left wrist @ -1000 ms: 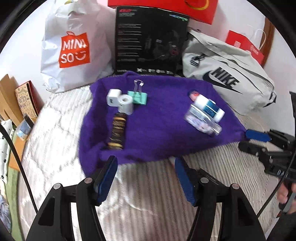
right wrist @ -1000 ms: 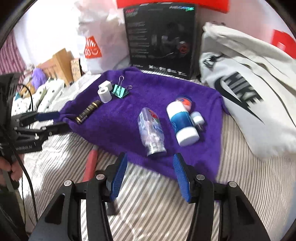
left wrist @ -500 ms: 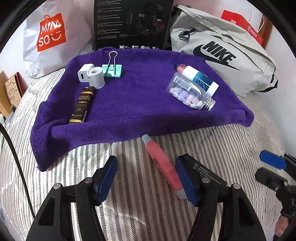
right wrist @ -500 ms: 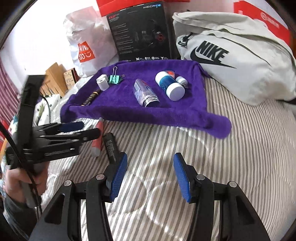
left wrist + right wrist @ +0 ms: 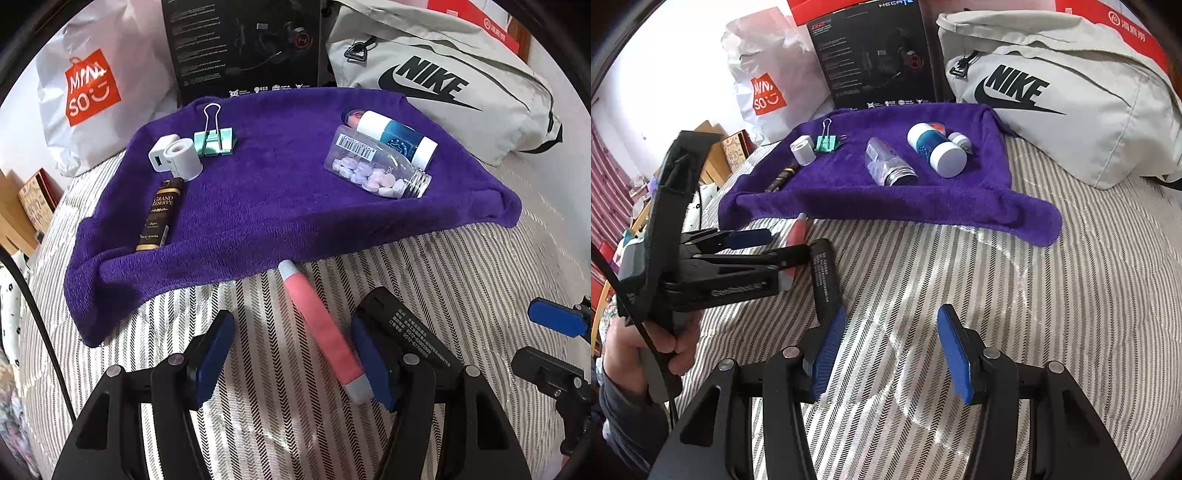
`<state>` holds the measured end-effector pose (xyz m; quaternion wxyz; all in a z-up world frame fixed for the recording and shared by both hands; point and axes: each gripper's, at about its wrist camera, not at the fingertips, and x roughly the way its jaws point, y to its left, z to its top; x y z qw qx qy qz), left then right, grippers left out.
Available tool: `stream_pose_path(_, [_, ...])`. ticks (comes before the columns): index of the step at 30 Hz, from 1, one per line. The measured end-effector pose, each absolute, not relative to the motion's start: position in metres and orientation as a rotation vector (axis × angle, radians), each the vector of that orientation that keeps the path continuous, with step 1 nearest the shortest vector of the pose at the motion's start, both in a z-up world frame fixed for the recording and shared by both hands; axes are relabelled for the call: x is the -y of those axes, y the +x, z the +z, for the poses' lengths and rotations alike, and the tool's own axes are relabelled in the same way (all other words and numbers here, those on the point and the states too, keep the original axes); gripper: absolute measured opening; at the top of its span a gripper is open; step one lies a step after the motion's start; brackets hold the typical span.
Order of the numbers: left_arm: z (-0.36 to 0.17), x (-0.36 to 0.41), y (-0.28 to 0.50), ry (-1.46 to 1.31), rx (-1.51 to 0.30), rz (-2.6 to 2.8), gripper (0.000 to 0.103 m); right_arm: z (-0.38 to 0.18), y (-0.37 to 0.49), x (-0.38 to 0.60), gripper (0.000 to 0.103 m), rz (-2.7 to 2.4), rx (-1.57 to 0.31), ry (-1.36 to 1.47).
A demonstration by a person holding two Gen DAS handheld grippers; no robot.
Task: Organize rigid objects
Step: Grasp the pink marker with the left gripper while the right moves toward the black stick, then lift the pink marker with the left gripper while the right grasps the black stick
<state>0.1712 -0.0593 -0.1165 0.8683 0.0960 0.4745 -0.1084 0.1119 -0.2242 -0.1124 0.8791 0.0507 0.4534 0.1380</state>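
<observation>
A purple towel (image 5: 280, 206) lies on a striped bed and holds a clear pill bottle (image 5: 376, 168), a white and blue bottle (image 5: 397, 138), a green binder clip (image 5: 214, 140), a white tape roll (image 5: 183, 158), a white charger cube (image 5: 159, 157) and a dark tube (image 5: 159, 214). A pink tube (image 5: 321, 332) and a black flat bar (image 5: 410, 339) lie on the bed in front of the towel. My left gripper (image 5: 291, 358) is open, its right finger beside the pink tube. My right gripper (image 5: 890, 354) is open and empty over bare bedding, the black bar (image 5: 825, 280) at its left.
A grey Nike bag (image 5: 443, 81) lies behind the towel at the right. A black headset box (image 5: 247, 48) and a white Miniso bag (image 5: 92, 88) stand at the back. Wooden items (image 5: 14, 218) sit off the bed's left edge.
Both grippers have pulled back from the towel toward the near side of the bed. The pink tube and the black bar now lie close in front of the left gripper.
</observation>
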Motion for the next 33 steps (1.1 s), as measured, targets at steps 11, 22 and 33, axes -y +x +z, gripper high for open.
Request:
stream_pose_path(11, [-0.115, 0.022, 0.165, 0.208, -0.975, -0.171, 0.065, -0.113, 0.111, 0.227, 0.052, 0.290, -0.941, 0.106])
stream_pose_path(22, [-0.118, 0.033, 0.158, 0.242, -0.919, -0.314, 0.031, -0.120, 0.115, 0.216, 0.052, 0.306, -0.963, 0.076])
stream_pose_path(33, [-0.119, 0.024, 0.155, 0.222, -0.911, -0.369, 0.014, -0.124, 0.120, 0.201, 0.052, 0.333, -0.967, 0.070])
